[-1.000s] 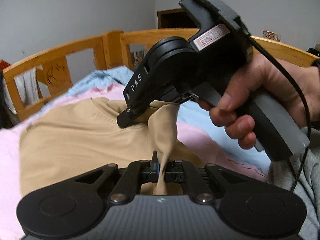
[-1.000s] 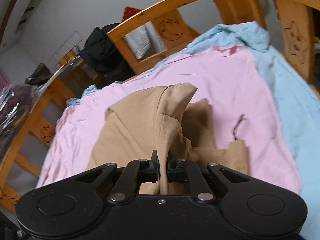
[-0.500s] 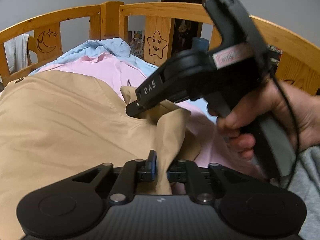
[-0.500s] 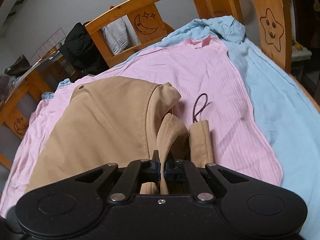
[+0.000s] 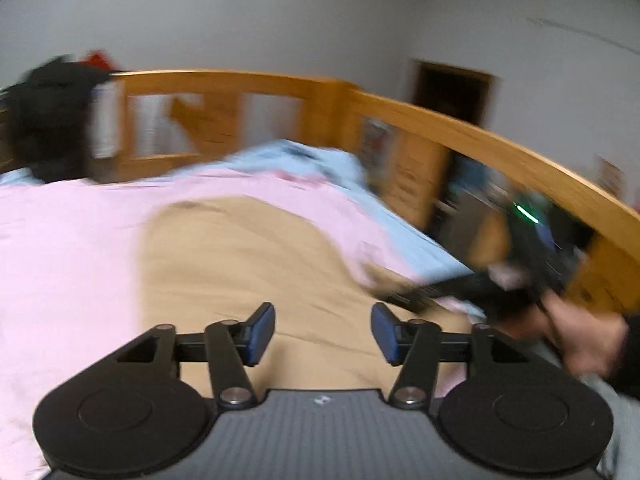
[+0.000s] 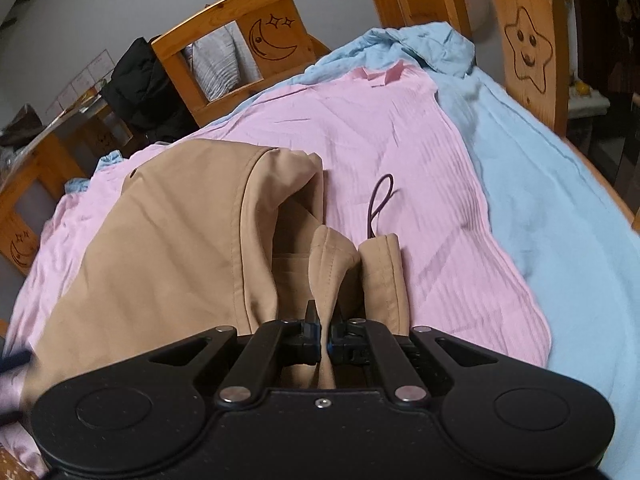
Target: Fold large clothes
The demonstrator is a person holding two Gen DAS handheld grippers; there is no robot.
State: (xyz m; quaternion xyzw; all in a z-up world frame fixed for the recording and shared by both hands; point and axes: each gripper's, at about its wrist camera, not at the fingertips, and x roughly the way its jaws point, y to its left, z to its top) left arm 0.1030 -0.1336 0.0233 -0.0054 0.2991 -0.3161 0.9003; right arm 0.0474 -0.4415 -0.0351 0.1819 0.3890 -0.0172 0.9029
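Your left gripper [image 5: 323, 332] stands wide, blue pads [image 5: 262, 332] well apart, nothing between them. It hangs over the tan garment [image 5: 248, 264], which lies spread on the pink sheet [image 5: 68, 248]. The left wrist view is motion-blurred; fine detail on the cloth cannot be read.

Your right gripper [image 6: 325, 336] is pinched tight on a fold of the tan garment [image 6: 176, 240], the cloth rising as a narrow ridge between the closed jaws. From the left wrist view, your right gripper [image 5: 448, 292] shows at the right edge of the garment, low against the bed, your right hand [image 5: 580, 336] on its handle; its jaws are too blurred there to judge.

In the right wrist view the garment's main body spreads left and far from the jaws, smooth, with a curved seam running down it. Just right of the clamped fold a second tan flap stands up, and a dark cord loop [image 6: 380, 204] lies on the pink sheet [image 6: 400, 128] just beyond it.

Blue sheet [image 6: 540, 184] shows under the pink one, to the right and far end. Wooden bed rail [image 6: 256, 12] runs behind, carved with a moon and a star. Black clothing [image 6: 140, 84] hangs over the rail at far left.
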